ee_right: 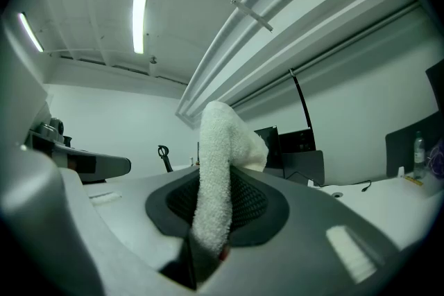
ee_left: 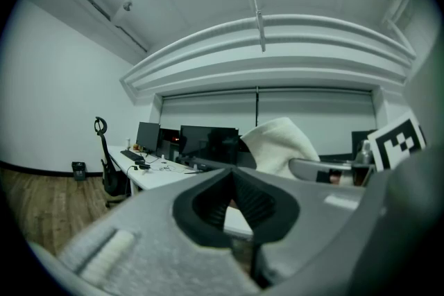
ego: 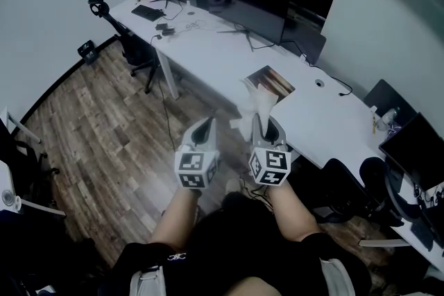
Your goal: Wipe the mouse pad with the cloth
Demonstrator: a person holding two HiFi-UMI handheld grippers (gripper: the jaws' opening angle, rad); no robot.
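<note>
Jaws of the right gripper (ego: 267, 125) are clamped on the white cloth (ee_right: 214, 177). Left gripper (ego: 205, 128) jaws are pressed together, nothing held. Mouse pad (ego: 272, 82) is seen on the desk (ego: 326, 114), at 12 o'clock from the cloth.

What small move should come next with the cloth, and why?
Probably tip the right gripper forward and down toward the mouse pad on the desk. The cloth is already clamped between its jaws, but the gripper points up toward the ceiling, so the cloth does not seem to be on the pad yet.
</note>
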